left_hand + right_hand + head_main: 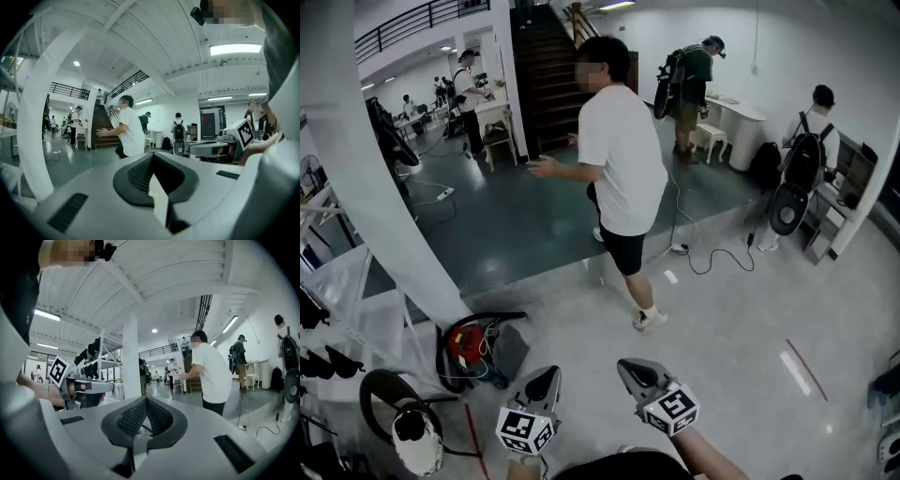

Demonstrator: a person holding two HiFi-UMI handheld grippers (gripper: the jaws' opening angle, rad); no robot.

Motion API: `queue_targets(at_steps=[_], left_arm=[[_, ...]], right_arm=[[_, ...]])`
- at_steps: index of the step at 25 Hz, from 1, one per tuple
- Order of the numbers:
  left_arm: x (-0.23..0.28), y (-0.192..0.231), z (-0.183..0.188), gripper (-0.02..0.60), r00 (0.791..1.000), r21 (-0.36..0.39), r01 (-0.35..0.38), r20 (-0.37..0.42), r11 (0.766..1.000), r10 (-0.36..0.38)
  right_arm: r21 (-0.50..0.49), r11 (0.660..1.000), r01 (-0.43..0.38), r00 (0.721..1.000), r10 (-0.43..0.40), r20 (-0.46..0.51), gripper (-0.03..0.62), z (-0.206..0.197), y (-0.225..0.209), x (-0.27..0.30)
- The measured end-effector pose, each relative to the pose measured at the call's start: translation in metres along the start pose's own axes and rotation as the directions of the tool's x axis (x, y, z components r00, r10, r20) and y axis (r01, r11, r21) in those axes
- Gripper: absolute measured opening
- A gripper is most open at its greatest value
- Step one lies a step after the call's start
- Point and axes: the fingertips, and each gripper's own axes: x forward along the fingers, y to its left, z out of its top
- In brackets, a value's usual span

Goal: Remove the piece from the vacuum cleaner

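The white pillar [366, 178] rises beyond and to the left of the red vacuum cleaner [467, 345], which sits on the floor. A person in a white shirt [621, 159] walks well beyond it, to the right. Just right of the vacuum cleaner, the left gripper [546, 379] and right gripper [636, 372] hang side by side, each with jaws pressed together on nothing. The task looks unstarted: neither gripper touches the machine. Only the head view shows the vacuum cleaner; both gripper views look level across the hall.
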Motion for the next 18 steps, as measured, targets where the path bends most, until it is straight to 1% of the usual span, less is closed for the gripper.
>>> queue_targets(at_steps=[4, 8, 10, 13, 18], left_arm=[[0.016, -0.014, -0.001, 0.017, 1.000, 0.016, -0.018, -0.021, 1.000, 0.018], [0.022, -0.012, -0.008, 0.017, 0.998, 0.022, -0.028, -0.049, 0.999, 0.029], [0.026, -0.005, -0.013, 0.017, 0.997, 0.015, -0.040, -0.058, 0.999, 0.041], [0.036, 0.009, -0.016, 0.017, 0.996, 0.007, -0.055, -0.063, 0.998, 0.055], [0.064, 0.041, -0.017, 0.017, 0.997, -0.003, -0.059, -0.057, 0.998, 0.058]], right_arm=[[0.046, 0.999, 0.002, 0.999, -0.004, 0.036, 0.028, 0.000, -0.023, -0.014], [0.086, 0.996, 0.010, 0.999, -0.013, 0.038, 0.028, -0.007, -0.037, -0.014], [0.096, 0.995, 0.013, 0.999, -0.016, 0.030, 0.028, -0.012, -0.040, -0.010], [0.084, 0.996, 0.011, 1.000, -0.012, 0.012, 0.028, -0.014, -0.046, 0.003], [0.095, 0.995, 0.039, 0.999, -0.037, -0.016, 0.028, -0.018, -0.071, 0.037]])
